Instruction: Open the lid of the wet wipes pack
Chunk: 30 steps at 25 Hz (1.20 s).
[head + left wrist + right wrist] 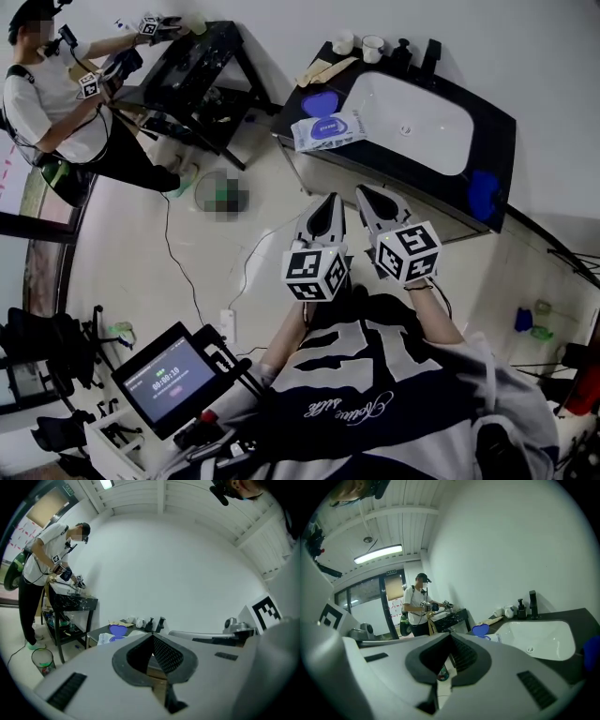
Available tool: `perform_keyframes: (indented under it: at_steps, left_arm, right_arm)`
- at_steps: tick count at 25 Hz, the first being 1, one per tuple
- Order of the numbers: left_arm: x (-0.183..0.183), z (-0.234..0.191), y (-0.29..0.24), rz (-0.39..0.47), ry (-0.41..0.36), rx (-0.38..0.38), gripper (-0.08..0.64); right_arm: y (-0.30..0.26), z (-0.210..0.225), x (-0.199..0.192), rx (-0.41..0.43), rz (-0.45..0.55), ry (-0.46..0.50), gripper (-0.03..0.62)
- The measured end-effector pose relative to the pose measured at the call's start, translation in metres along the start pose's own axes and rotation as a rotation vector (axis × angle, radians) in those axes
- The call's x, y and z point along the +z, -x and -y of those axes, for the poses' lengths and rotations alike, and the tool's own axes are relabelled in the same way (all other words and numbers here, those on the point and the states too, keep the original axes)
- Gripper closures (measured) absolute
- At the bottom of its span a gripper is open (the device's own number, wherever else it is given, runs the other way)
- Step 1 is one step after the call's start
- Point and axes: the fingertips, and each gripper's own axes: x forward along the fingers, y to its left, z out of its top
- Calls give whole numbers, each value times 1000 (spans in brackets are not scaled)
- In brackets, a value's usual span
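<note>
- You hold your left gripper (330, 201) and right gripper (366, 193) side by side in front of your chest. Their tips aim at the counter (494, 141), a ready pose with nothing touched.
- Both pairs of jaws are pressed together with nothing between them. That suits carrying the tools, but not pinching a tab.
- The wet wipes pack (328, 130) lies flat on the counter just left of the sink (412, 127), well apart from both tools.
- A blue heart-shaped piece (320, 101) stands just behind the pack. I cannot tell whether it is the pack's cover raised or a separate thing.
- I judge that one tool should pin the pack while the other opens it.
</note>
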Motion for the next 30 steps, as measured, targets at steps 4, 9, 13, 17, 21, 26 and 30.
perform_keyframes:
  at_steps: [4,9,13,17,21,26,30]
  left_arm:
    - [-12,24,35,-19,-3,18,561]
    - [-10,26,49,-21,10,41,561]
    - [-12,24,46,-19,-6,43,561]
    - [-14,19,51,-23,-20,38,561]
    - [-18,13,54,-26,-27,36,561]
    - [-22,3,61,-21,-27,29,561]
    - [-29,0,63,-19,-29,18,561]
  right_arm:
    - [31,-21,-5,27,5,-7,594]
    - [40,-36,-7,51,2,-13,594]
    - [44,-35,-9,48,19,-17,594]
    - [47,-39,-8,37,31,-16,594]
    - [44,-45,-11,40,35,-11,594]
    - [39,-61,-20,52,31,3,594]
    - [37,-64,-28,49,31,7,594]
